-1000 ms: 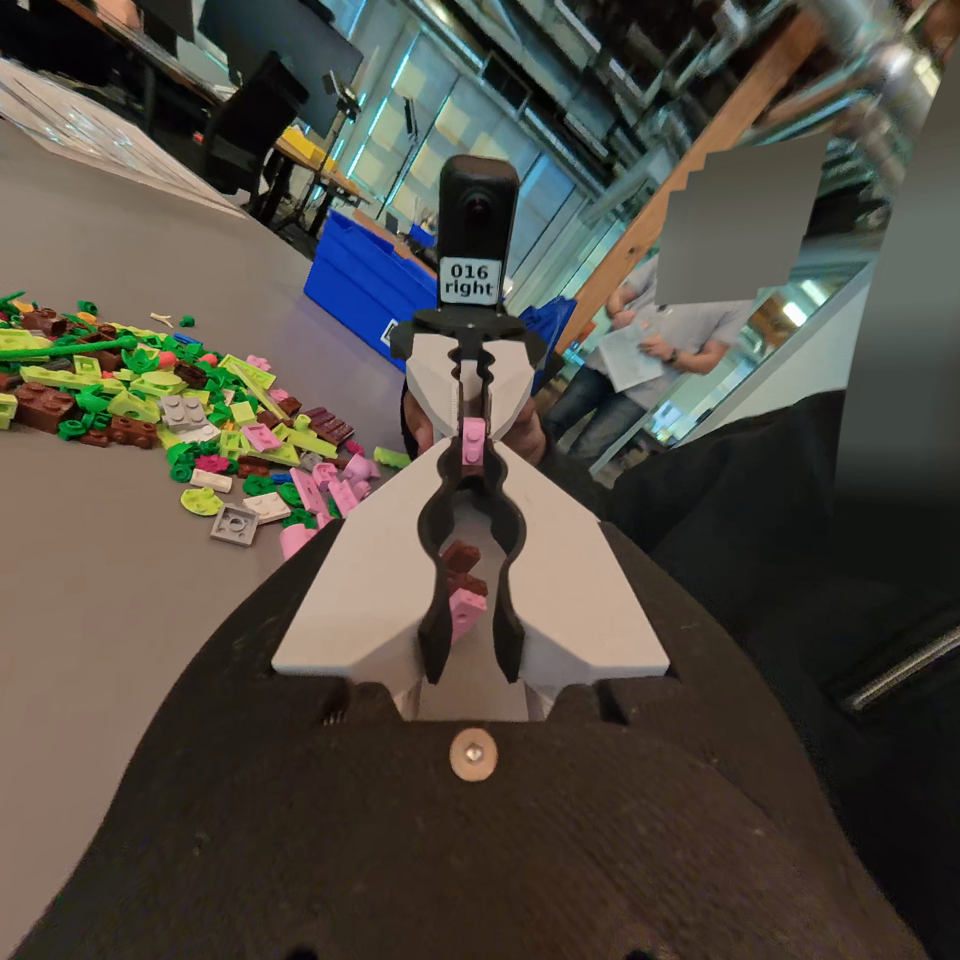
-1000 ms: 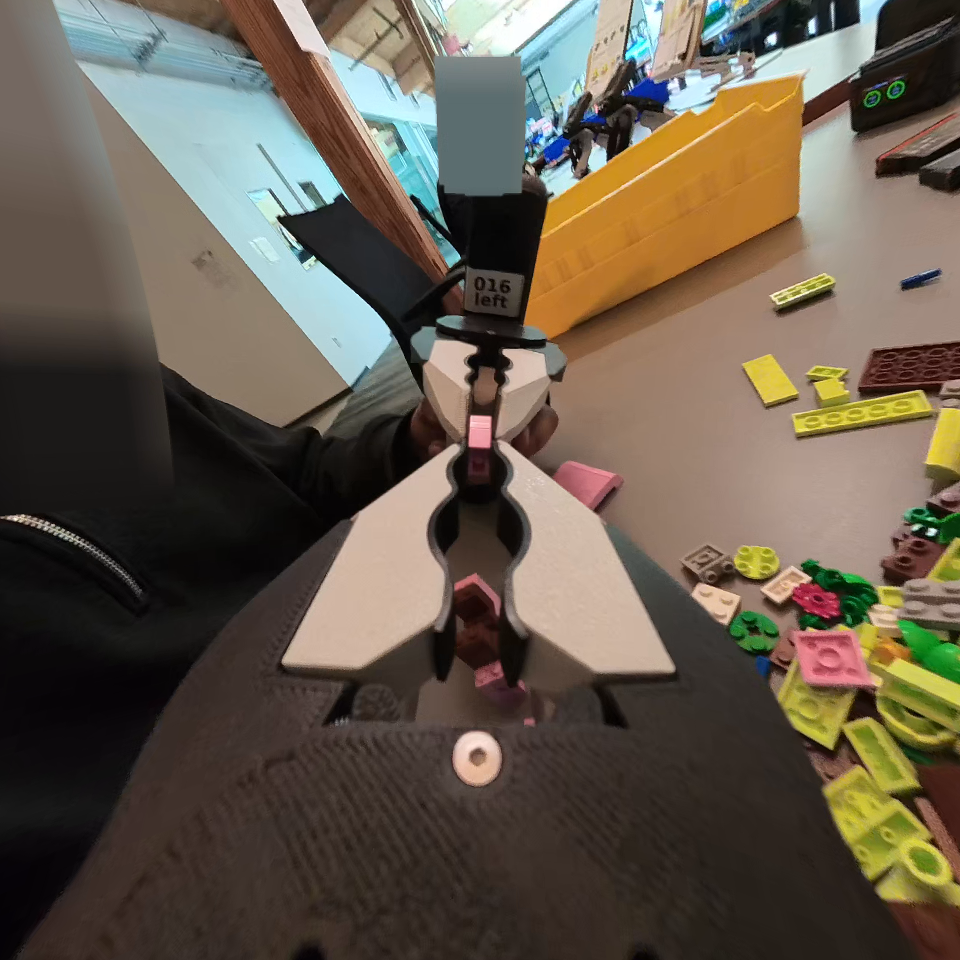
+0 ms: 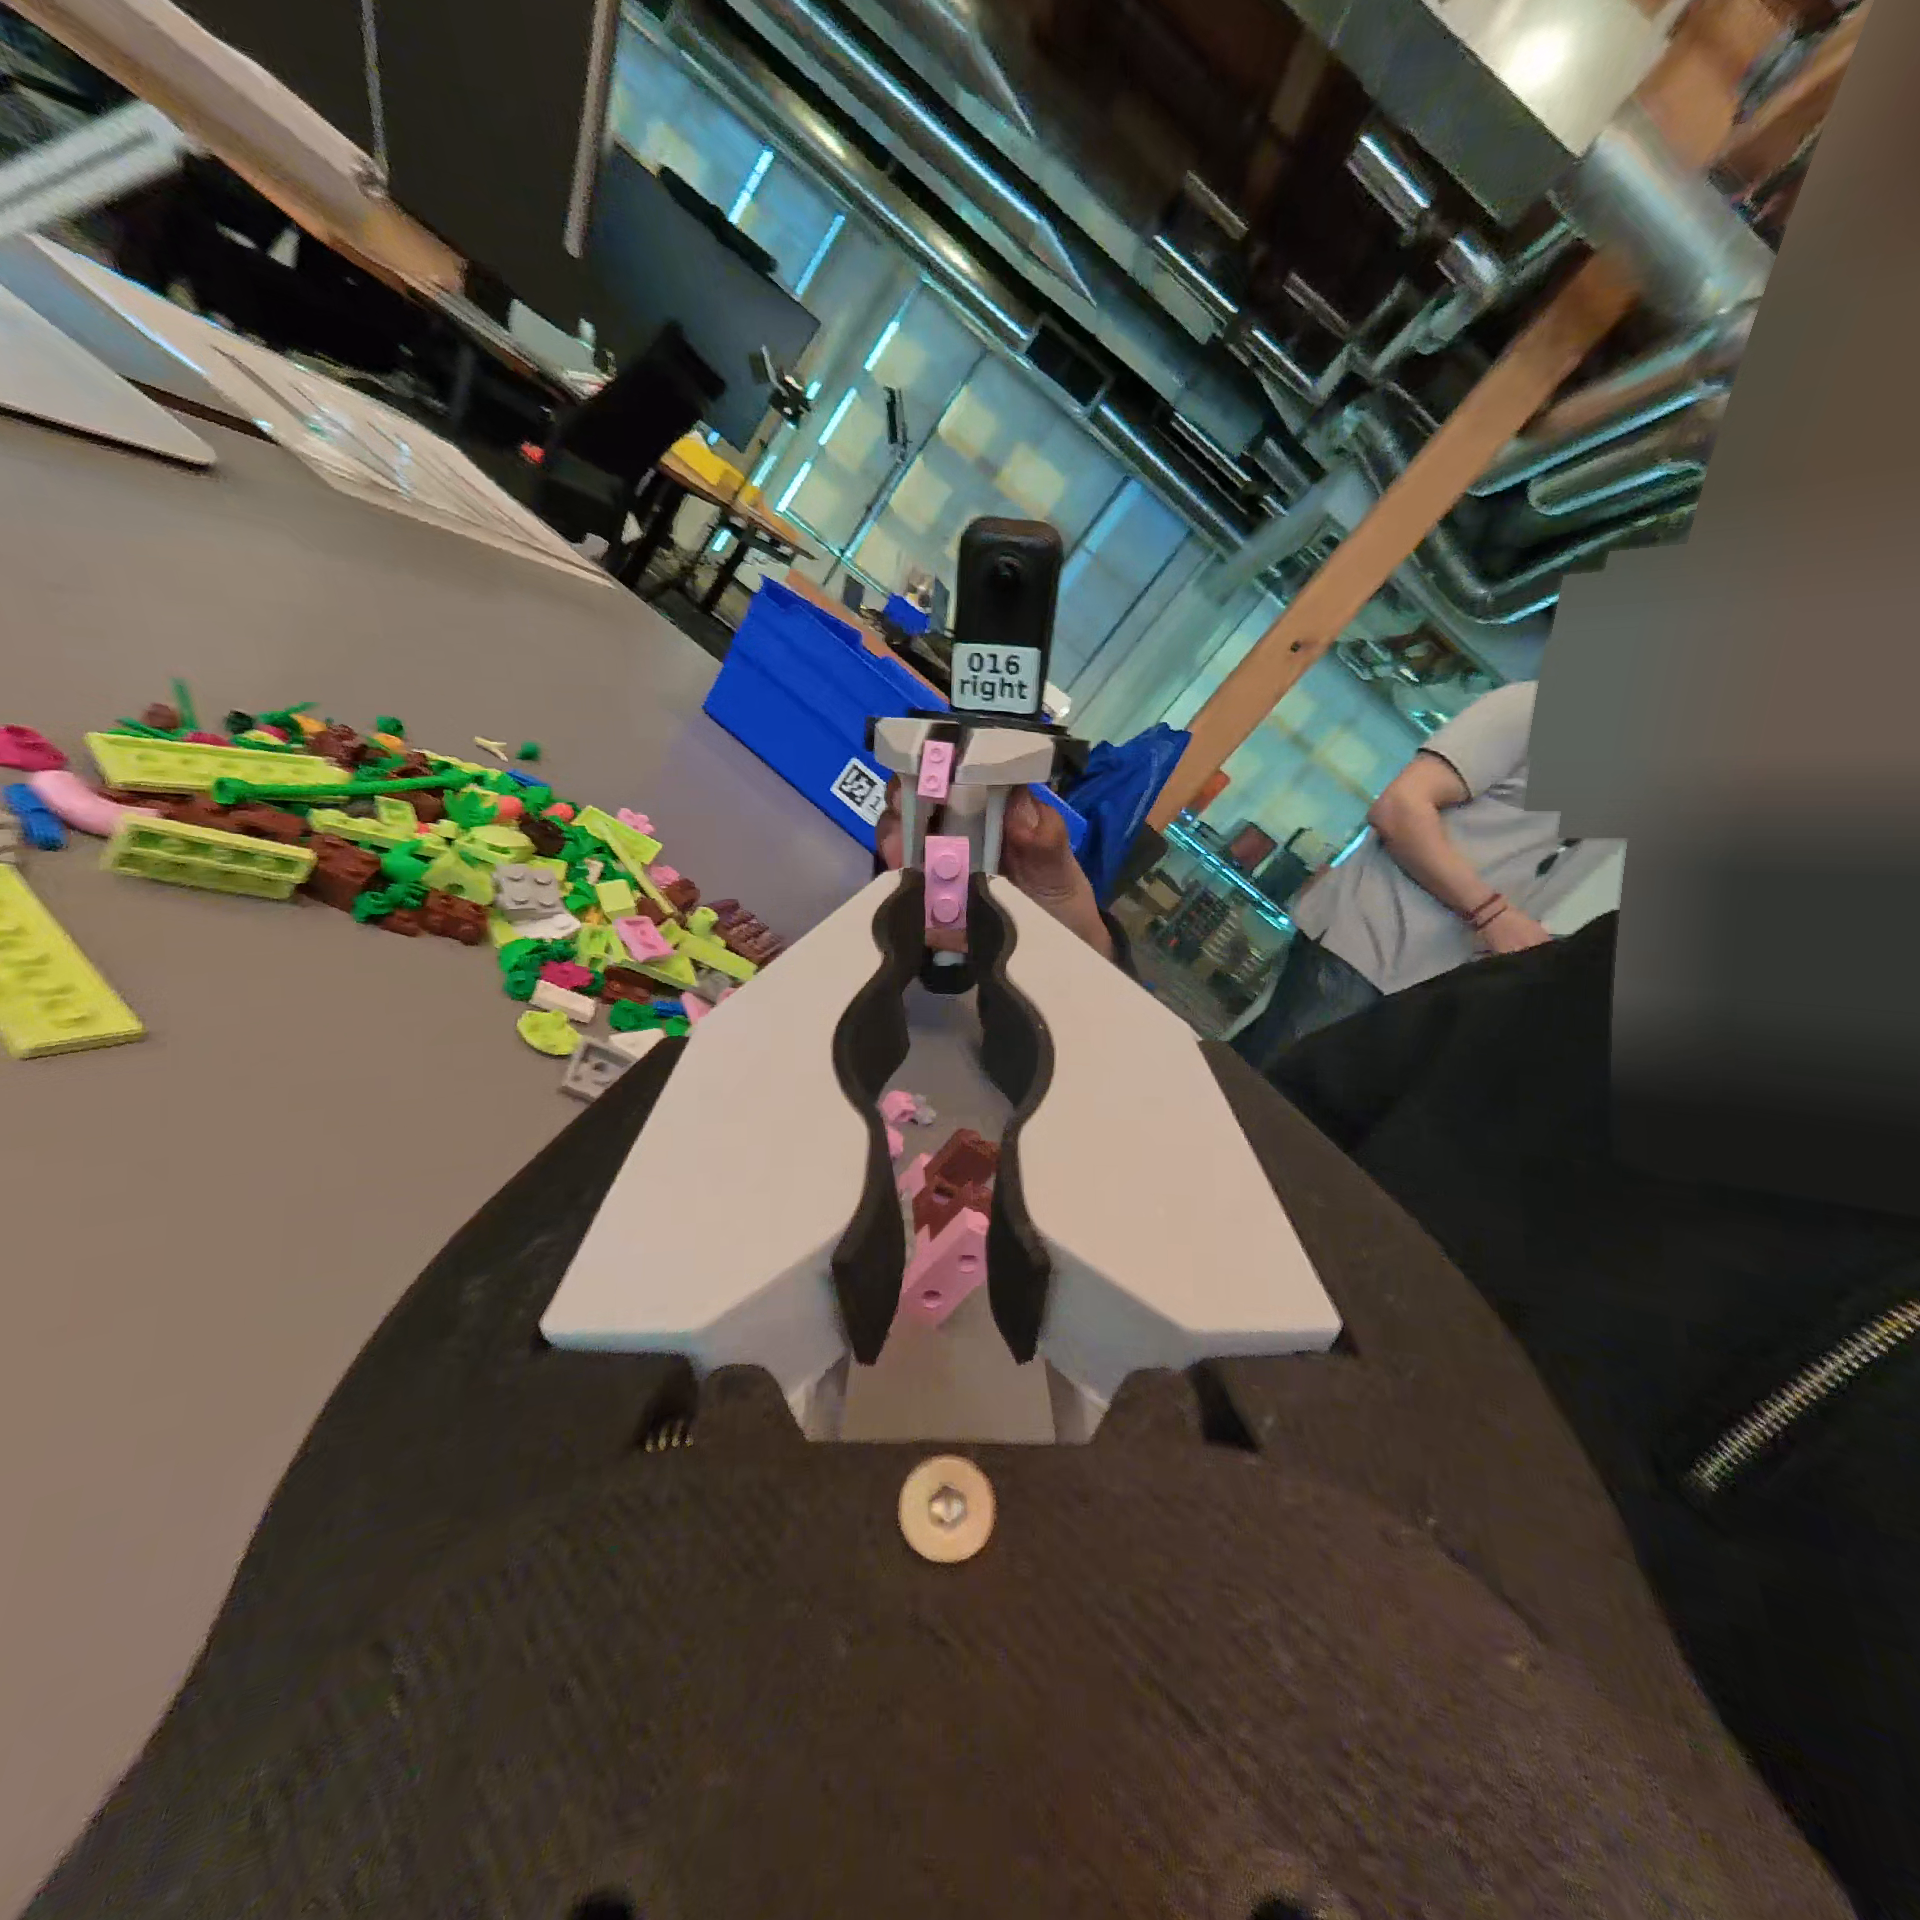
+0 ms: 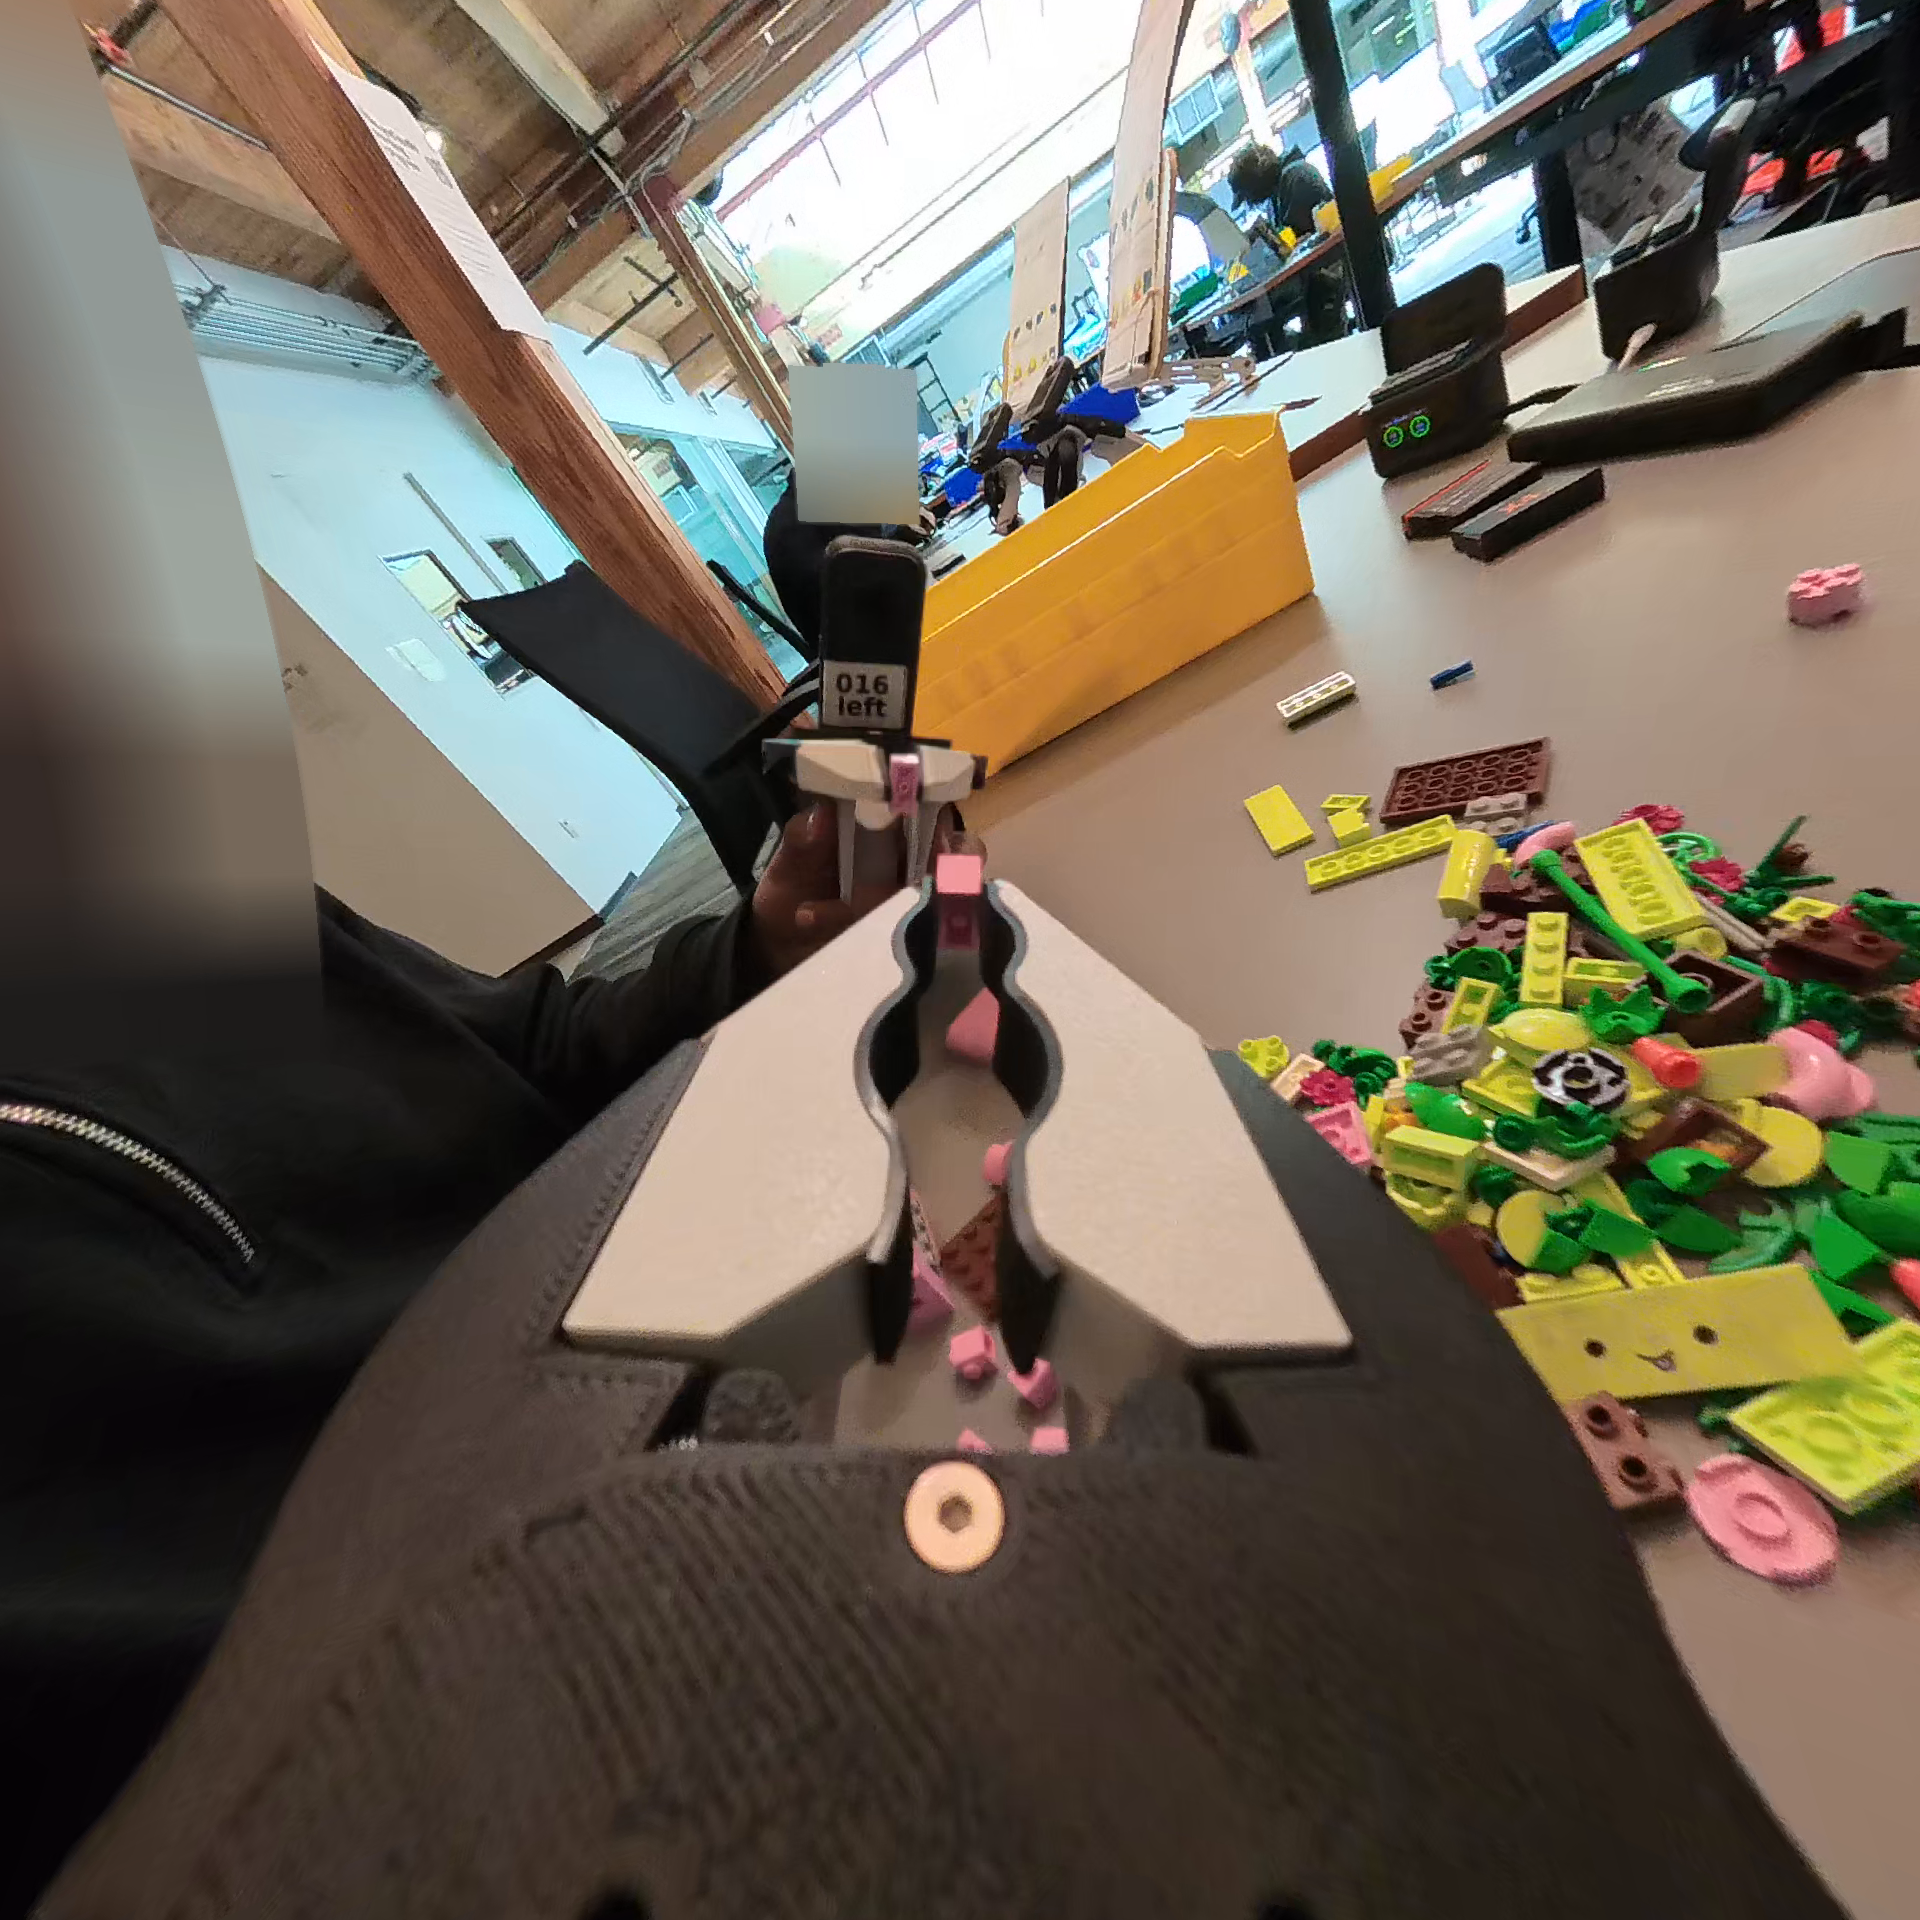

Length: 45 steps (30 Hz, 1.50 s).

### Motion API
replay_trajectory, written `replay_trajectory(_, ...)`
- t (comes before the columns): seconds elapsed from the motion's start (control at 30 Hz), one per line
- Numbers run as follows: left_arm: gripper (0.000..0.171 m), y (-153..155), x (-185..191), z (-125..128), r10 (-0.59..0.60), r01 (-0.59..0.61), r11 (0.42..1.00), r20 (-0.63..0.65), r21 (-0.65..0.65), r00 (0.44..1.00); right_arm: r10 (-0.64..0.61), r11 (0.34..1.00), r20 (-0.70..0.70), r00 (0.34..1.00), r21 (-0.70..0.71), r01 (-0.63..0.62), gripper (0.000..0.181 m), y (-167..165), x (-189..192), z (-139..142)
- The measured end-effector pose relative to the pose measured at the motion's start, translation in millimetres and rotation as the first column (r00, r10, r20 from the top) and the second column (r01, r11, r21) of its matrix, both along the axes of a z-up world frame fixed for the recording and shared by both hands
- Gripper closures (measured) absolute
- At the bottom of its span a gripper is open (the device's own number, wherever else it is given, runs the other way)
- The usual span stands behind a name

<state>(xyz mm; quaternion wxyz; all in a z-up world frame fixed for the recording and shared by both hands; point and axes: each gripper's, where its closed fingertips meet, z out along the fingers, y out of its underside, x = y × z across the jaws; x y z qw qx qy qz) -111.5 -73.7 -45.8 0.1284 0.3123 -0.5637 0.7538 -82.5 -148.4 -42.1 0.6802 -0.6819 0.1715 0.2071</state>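
Observation:
My left gripper (image 3: 948, 896) is shut on a small pink two-stud plate (image 3: 948, 881) at its tips. My right gripper (image 4: 956, 902) is shut on a small pink brick (image 4: 958, 891). The two grippers face each other above the grey table (image 3: 260, 1143), a short gap apart. In the left wrist view the right gripper (image 3: 940, 779) shows farther off with its pink piece (image 3: 935, 769). In the right wrist view the left gripper (image 4: 902, 788) shows with its pink piece (image 4: 906, 781). Brown and pink bricks (image 3: 951, 1195) lie on the table under the fingers, and also show in the right wrist view (image 4: 971, 1257).
A big pile of green, lime, brown and pink bricks (image 3: 416, 852) (image 4: 1610, 1039) covers the table beside the grippers. A blue bin (image 3: 800, 675) and a yellow bin (image 4: 1112, 592) stand farther back. Black devices (image 4: 1444, 405) sit at the far edge. A person (image 3: 1455, 831) stands behind. Tip to tip, the grippers are about 9 cm apart.
The two grippers, tip to tip with the pink pieces together, have drawn apart, each keeping a pink piece. Both have moved over the table, showing more of the pile.

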Motion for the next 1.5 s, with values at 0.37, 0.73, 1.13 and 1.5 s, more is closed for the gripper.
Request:
replay_trajectory(0.37,0.167,4,-1,5,-0.029,0.027,0.997,-0.024,-0.076,0.999,-0.024,0.960,0.123,0.992,-0.273,0.057,0.177,14,2,-46)
replay_trajectory(0.73,0.167,-6,-7,-3,-0.146,0.127,0.982,-0.132,-0.137,0.980,-0.070,0.922,0.503,0.861,-0.297,0.248,0.143,23,8,-40)
replay_trajectory(1.13,0.167,-36,-30,-3,-0.375,0.317,0.912,-0.219,-0.260,0.901,-0.069,0.976,0.936,0.346,-0.007,0.216,0.156,52,-61,-9)
replay_trajectory(1.5,0.167,-41,-36,-5,-0.403,0.353,0.906,-0.220,-0.234,0.888,-0.041,0.981,0.928,0.370,-0.033,0.192,0.168,52,-64,-10)
